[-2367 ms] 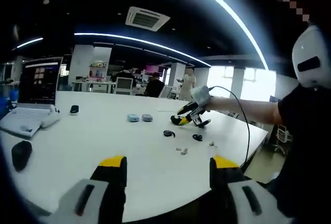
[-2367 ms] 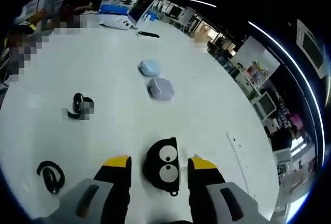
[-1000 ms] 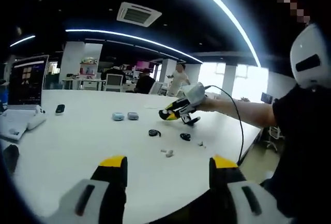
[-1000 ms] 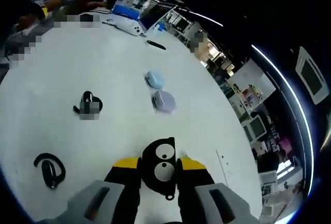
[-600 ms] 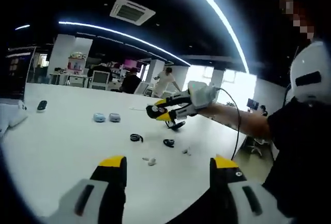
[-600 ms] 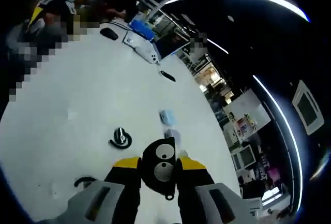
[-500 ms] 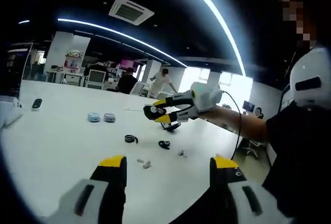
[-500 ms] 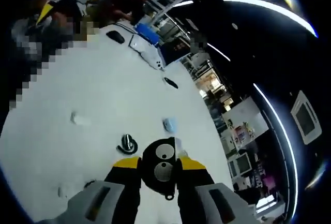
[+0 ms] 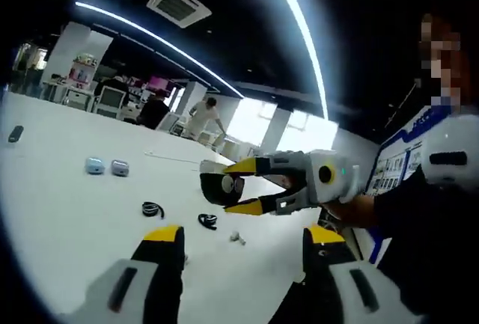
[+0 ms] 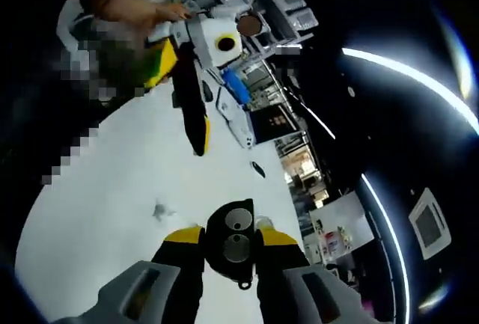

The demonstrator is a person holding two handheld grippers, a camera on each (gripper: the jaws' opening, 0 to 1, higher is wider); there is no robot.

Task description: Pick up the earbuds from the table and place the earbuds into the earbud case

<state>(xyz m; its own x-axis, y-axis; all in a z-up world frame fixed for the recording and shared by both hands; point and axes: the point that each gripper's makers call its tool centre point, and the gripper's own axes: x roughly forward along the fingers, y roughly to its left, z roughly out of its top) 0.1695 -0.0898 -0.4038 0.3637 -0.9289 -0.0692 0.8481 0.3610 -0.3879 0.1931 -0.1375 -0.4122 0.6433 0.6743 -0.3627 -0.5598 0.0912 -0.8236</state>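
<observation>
The left claw [image 9: 242, 245] stands open above the white counter [image 9: 67, 212]. The right claw [image 9: 243, 185] comes in from the right and is closed on a black earbud case [image 9: 217, 188]. Two black earbuds [image 9: 153, 209] lie on the counter beneath it.

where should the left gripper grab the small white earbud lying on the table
Take the small white earbud across its rounded body, coming from straight above: it lies low on the white table with open surface around it. The left gripper is open; its pose is too small to read, so a narrow pinch seems safest.
</observation>
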